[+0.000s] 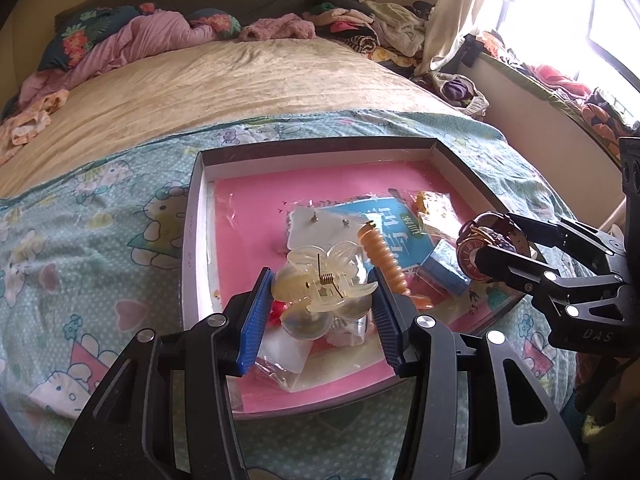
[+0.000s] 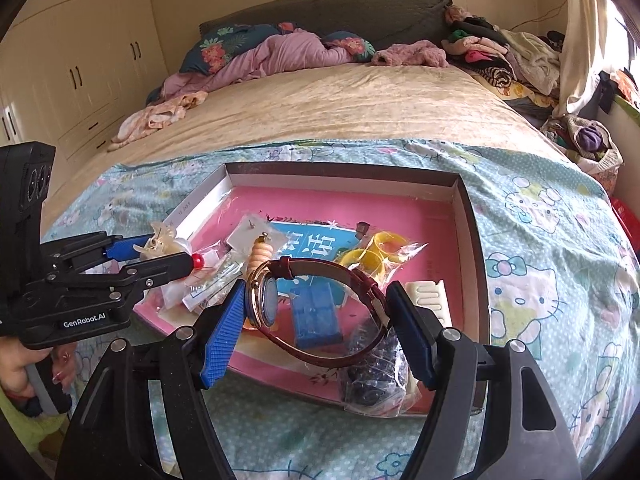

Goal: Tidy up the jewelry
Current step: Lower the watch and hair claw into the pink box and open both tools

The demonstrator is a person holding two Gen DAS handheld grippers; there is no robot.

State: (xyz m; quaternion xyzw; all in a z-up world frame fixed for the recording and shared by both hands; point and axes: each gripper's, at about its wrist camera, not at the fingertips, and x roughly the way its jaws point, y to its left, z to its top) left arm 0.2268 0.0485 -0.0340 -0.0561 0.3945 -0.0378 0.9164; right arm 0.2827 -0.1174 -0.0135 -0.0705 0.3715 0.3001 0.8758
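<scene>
A shallow box (image 1: 316, 146) with a pink floor lies on the bed's cartoon-cat sheet. My left gripper (image 1: 322, 300) hovers over its near left part, shut on a translucent cream hair claw clip (image 1: 320, 280) pressed between the blue pads. In the right wrist view the same clip (image 2: 160, 242) sits at the left gripper's (image 2: 168, 252) tips. My right gripper (image 2: 316, 320) is shut on a wristwatch (image 2: 262, 300) with a dark red strap, held over the box's near edge. The watch (image 1: 476, 248) also shows at the right gripper's (image 1: 486, 240) tips.
In the box (image 2: 340, 170) lie a blue printed packet (image 1: 384, 220), an earring card (image 1: 320, 224), an orange spiral piece (image 1: 384, 260), a small blue box (image 2: 316, 316), bagged yellow rings (image 2: 372, 252), a cream comb (image 2: 428, 300) and a dark beaded bag (image 2: 372, 368). Clothes are piled at the bed's head.
</scene>
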